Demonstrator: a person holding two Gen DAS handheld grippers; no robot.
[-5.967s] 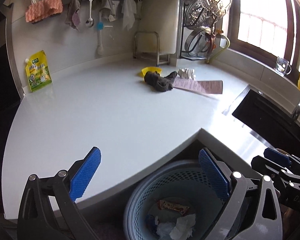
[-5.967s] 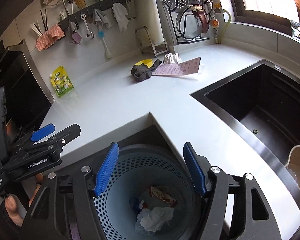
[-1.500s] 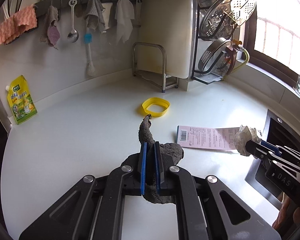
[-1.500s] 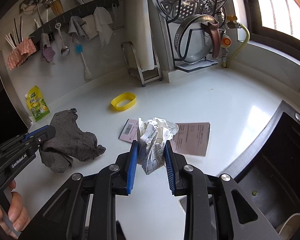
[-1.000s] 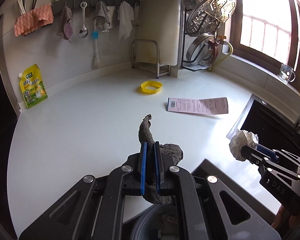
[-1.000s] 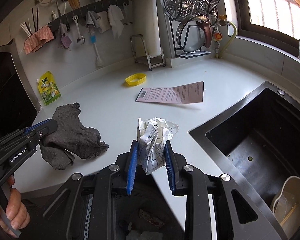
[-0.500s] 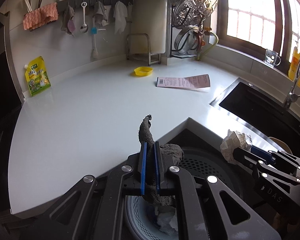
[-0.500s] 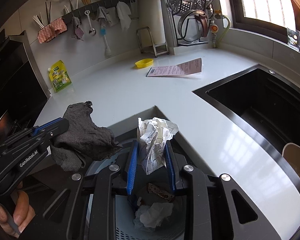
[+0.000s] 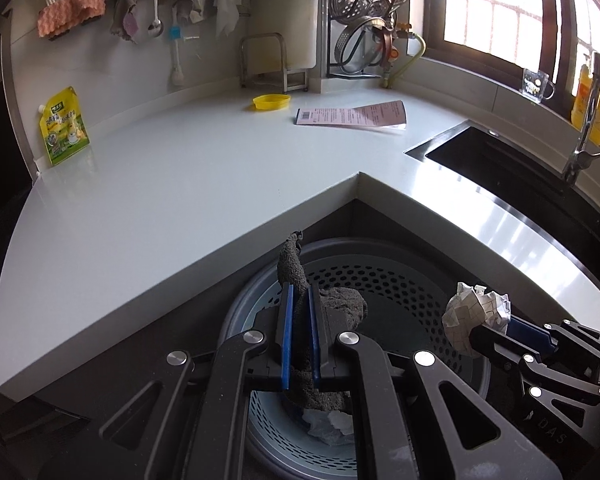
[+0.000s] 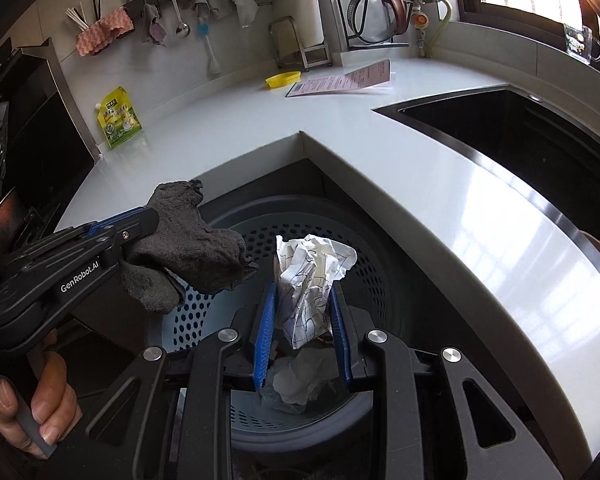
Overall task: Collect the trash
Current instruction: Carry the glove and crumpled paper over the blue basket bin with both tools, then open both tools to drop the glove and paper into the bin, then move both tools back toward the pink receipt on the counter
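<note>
Left gripper [image 9: 299, 312] clamped tight on dark grey rag [image 9: 342, 306], lower centre of left wrist view, over perforated trash basket [image 9: 380, 276]. Right gripper [image 10: 303, 308] pinching crumpled paper ball [image 10: 310, 280], lower centre of right wrist view, above same basket; white tissue [image 10: 298, 380] lies inside. Pink paper sheet [image 9: 352, 114] and yellow lid [image 9: 271, 101] on white counter [image 9: 172, 184], upper centre. Hand [image 10: 32, 404] at lower left.
</note>
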